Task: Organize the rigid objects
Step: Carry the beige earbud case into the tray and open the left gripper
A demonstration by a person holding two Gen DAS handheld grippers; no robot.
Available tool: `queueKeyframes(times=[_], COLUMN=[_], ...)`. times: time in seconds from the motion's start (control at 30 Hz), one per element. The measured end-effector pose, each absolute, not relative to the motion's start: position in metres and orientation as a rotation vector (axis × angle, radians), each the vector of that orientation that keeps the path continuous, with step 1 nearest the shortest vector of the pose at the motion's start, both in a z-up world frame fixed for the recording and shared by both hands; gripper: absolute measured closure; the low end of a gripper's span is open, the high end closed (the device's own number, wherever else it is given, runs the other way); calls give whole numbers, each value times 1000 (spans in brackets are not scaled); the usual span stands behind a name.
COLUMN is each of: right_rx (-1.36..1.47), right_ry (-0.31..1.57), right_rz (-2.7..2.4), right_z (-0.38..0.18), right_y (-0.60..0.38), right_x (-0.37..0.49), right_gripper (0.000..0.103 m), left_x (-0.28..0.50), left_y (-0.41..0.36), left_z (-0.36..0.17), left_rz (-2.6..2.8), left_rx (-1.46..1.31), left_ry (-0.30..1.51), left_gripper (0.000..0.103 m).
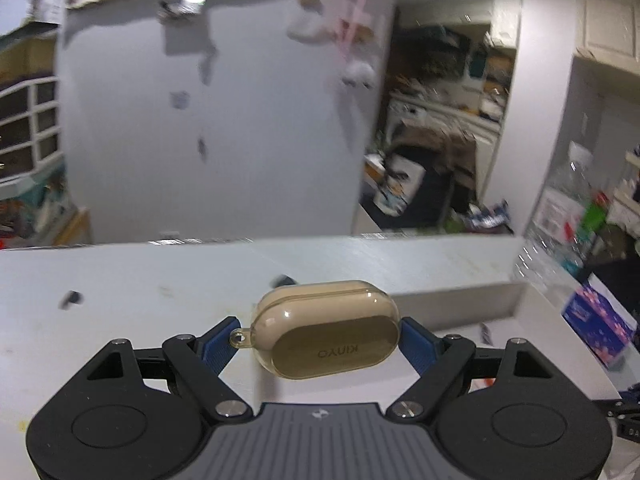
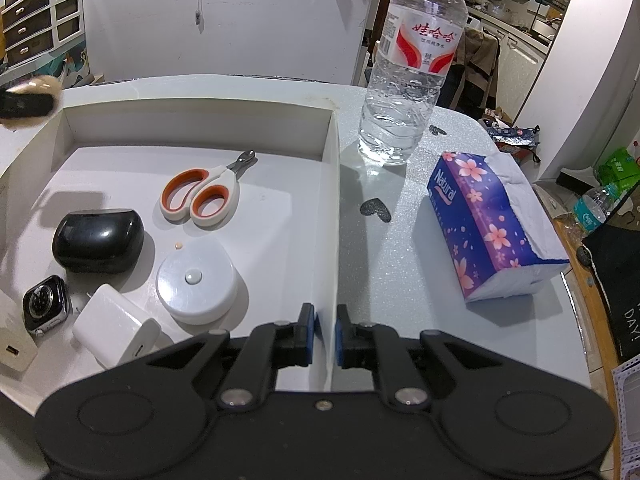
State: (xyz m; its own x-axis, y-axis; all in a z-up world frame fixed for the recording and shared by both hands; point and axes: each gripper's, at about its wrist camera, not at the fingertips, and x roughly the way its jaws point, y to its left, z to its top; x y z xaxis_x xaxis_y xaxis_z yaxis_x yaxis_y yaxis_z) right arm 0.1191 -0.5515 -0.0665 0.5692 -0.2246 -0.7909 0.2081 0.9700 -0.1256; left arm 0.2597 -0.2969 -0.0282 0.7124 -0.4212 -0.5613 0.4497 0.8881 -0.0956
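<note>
Currently the left gripper [image 1: 322,334] clamps a translucent tan earbud case [image 1: 326,334] between its blue pads, held above the white table [image 1: 120,300]. Right gripper [image 2: 326,334] pinches the right wall of the shallow white tray [image 2: 331,208], jaws nearly together. Tray contents: orange-handled white clippers [image 2: 202,196], glossy black case [image 2: 98,240], round white puck [image 2: 196,280], white charger [image 2: 116,330], smartwatch [image 2: 45,306].

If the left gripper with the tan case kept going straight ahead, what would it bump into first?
Probably the white table top: the left gripper, clamped on the tan case, points slightly downward at it. Depth is unclear in the blur.
</note>
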Motion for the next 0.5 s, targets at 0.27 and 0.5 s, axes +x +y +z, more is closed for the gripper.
queueKeyframes(times=[0.27,0.5], right_rx=[-19,-22], right_ry=[931,931], right_rz=[-254,-254], right_z=[-67,-67], right_y=[-552,-552], right_x=[119,119], right_gripper=[93,93], left_x=[275,280], left_y=[-356,-382], left_z=[-61,-77], left_rz=[-517,-529], left_rx=[100,126], left_ry=[726,783], left_gripper=[18,18])
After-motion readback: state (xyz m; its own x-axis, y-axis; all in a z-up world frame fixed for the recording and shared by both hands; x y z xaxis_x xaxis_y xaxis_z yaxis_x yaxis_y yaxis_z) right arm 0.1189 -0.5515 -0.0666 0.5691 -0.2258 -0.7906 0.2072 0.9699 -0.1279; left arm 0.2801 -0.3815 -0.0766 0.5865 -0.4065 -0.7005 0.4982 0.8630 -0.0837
